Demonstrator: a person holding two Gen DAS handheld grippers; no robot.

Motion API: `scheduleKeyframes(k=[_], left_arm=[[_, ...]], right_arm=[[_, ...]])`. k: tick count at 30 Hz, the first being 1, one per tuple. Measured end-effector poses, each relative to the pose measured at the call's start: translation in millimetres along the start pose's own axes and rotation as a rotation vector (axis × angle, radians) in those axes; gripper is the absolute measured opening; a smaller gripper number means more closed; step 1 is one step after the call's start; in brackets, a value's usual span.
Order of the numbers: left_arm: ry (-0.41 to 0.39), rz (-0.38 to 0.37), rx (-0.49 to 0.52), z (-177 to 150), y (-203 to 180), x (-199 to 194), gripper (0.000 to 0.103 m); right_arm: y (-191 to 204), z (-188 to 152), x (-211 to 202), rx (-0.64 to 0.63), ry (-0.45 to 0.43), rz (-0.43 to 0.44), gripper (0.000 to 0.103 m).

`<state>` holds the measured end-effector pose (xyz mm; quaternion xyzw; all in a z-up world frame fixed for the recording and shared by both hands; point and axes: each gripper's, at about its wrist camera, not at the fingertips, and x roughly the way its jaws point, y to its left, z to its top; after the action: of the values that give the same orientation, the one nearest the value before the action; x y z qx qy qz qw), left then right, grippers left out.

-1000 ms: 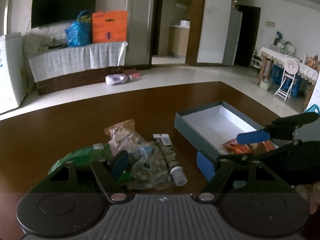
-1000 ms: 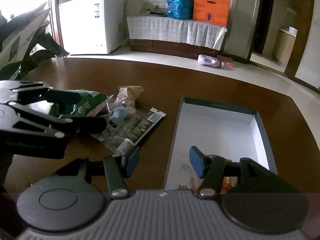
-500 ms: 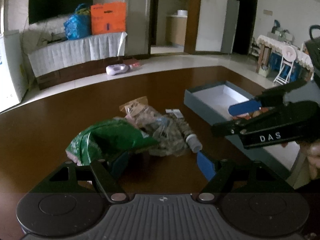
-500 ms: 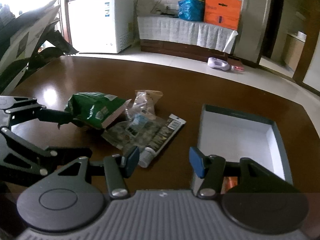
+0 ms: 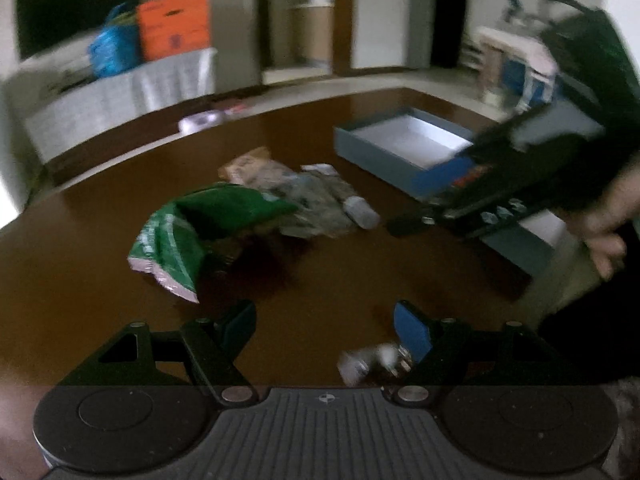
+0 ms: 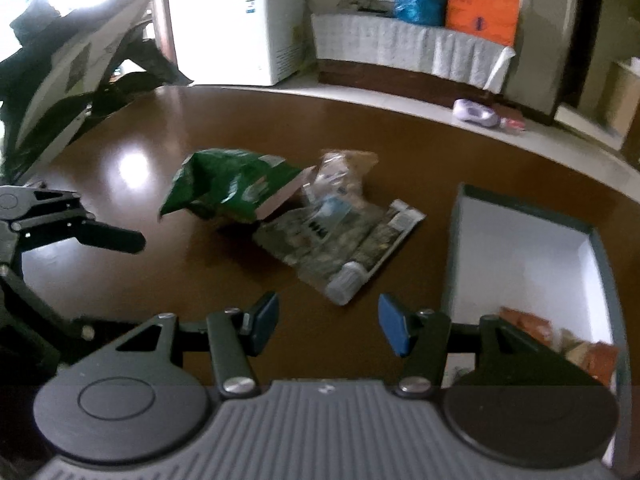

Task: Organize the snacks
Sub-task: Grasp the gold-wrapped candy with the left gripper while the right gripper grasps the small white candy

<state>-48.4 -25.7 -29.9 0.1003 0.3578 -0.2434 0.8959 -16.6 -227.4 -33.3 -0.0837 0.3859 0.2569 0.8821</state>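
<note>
A green snack bag lies crumpled on the brown table, touching a pile of clear snack packets. To their right stands an open grey-blue box with a white inside and orange packets in its near end. My left gripper is open over bare table, short of the green bag. My right gripper is open too, just short of the clear packets, by the box's near-left corner. A finger of the left gripper shows at the left.
A small whitish thing, too blurred to name, lies by the left gripper's right finger. A hand holds the right gripper. Plant leaves overhang the table's far left. Beyond the table are a white freezer and a cloth-covered bench.
The left gripper has drawn back from the green bag, which now lies free ahead of it. The right gripper has shifted left, from over the box to the table beside it.
</note>
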Motion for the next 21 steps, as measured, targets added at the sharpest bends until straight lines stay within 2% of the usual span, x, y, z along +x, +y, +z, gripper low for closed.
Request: scheduleKeyframes(k=[6, 14, 17, 19, 21], left_arm=[[0.025, -0.055, 0.117, -12.8, -20.8, -9.3, 0.076], [0.069, -0.050, 0.149, -21.2, -27.8, -10.9, 0.075], [0.103, -0.068, 0.139, -25.0, -26.4, -6.4, 0.069], [0.121, -0.066, 0.143, -27.8, -26.8, -2.7, 0.060], [0.133, -0.078, 0.140, -29.4, -26.5, -0.7, 0.054]], right_arm=[[13.2, -10.3, 1.7, -0.045, 0.033, 0.056, 0.056], [17.4, -13.5, -0.3, -0.064, 0.036, 0.074, 0.056], [20.0, -15.5, -1.8, -0.083, 0.035, 0.095, 0.056], [23.2, -17.7, -1.5, -0.101, 0.043, 0.115, 0.056], [26.1, -20.2, 0.5, -0.120, 0.056, 0.125, 0.056]])
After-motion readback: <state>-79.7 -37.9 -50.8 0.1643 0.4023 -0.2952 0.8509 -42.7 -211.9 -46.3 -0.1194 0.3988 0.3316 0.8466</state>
